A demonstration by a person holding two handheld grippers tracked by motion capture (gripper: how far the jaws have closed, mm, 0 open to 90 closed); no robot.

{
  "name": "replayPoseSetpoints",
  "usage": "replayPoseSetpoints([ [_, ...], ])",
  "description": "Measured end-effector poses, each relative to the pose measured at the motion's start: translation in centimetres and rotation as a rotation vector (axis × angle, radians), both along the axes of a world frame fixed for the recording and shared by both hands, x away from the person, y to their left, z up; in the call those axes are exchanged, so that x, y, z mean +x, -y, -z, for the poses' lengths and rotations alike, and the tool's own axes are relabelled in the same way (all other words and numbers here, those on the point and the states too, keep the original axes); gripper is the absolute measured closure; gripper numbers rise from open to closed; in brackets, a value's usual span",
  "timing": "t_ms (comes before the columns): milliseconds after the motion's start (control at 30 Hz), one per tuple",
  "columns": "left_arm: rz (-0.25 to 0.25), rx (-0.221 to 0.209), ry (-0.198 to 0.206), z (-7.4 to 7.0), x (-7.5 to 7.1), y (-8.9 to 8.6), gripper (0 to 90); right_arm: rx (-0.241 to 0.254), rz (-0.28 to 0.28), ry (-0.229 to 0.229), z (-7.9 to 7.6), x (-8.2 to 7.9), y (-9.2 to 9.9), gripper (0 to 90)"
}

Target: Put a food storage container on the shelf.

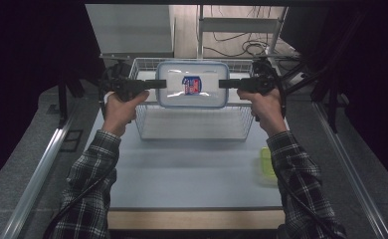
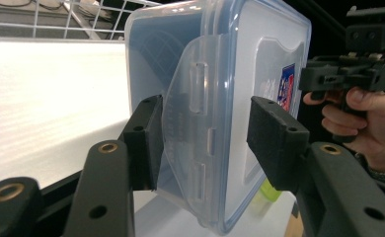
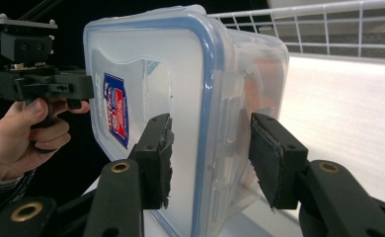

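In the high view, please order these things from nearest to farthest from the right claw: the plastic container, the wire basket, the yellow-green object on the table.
1. plastic container: at the right claw, gripped at its end.
2. wire basket: just below and behind the container.
3. yellow-green object: nearer the person, beside the right forearm.

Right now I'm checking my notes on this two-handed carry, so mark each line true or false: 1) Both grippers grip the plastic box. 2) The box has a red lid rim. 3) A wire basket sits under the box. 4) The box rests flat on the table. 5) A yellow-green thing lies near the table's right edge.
1) True: the left gripper and the right gripper each clamp one short end of the plastic box.
2) False: the lid rim is blue.
3) True: the wire basket stands below and behind the box.
4) False: it is held up above the basket, off the table.
5) True: the yellow-green thing lies there, by the right sleeve.
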State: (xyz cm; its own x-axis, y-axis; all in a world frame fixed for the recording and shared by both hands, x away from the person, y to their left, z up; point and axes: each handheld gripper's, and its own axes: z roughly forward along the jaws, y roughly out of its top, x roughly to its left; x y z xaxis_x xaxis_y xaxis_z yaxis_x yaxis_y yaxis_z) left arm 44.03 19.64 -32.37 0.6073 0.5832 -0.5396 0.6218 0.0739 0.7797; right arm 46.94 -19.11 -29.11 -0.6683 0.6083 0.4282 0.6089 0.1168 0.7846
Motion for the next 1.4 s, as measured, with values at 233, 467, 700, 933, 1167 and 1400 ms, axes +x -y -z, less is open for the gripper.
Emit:
replayPoseSetpoints([
  [233,-0.005,0.021,0.007,-0.2,0.6,0.0,49.2,0.006,0.010,0.003,-0.1,0.9,-0.2,51.6],
  [467,-0.009,0.055,0.048,-0.2,0.8,0.2,47.9,0.027,0.021,0.006,0.2,1.4,-0.2,51.1],
  [700,-0.009,0.048,0.061,0.0,0.8,0.3,47.2,0.046,0.028,0.011,0.5,1.4,0.0,50.3],
  [933,-0.005,0.051,0.060,0.3,1.0,0.5,45.7,0.012,0.030,0.012,1.0,1.3,0.1,48.8],
  [1167,0.004,0.018,0.021,0.9,1.6,0.4,41.5,-0.043,0.034,0.012,1.6,1.4,0.0,50.7],
  [1400,-0.006,0.058,0.015,0.6,1.8,0.7,37.1,-0.048,0.048,0.011,1.5,1.3,0.1,53.5],
])
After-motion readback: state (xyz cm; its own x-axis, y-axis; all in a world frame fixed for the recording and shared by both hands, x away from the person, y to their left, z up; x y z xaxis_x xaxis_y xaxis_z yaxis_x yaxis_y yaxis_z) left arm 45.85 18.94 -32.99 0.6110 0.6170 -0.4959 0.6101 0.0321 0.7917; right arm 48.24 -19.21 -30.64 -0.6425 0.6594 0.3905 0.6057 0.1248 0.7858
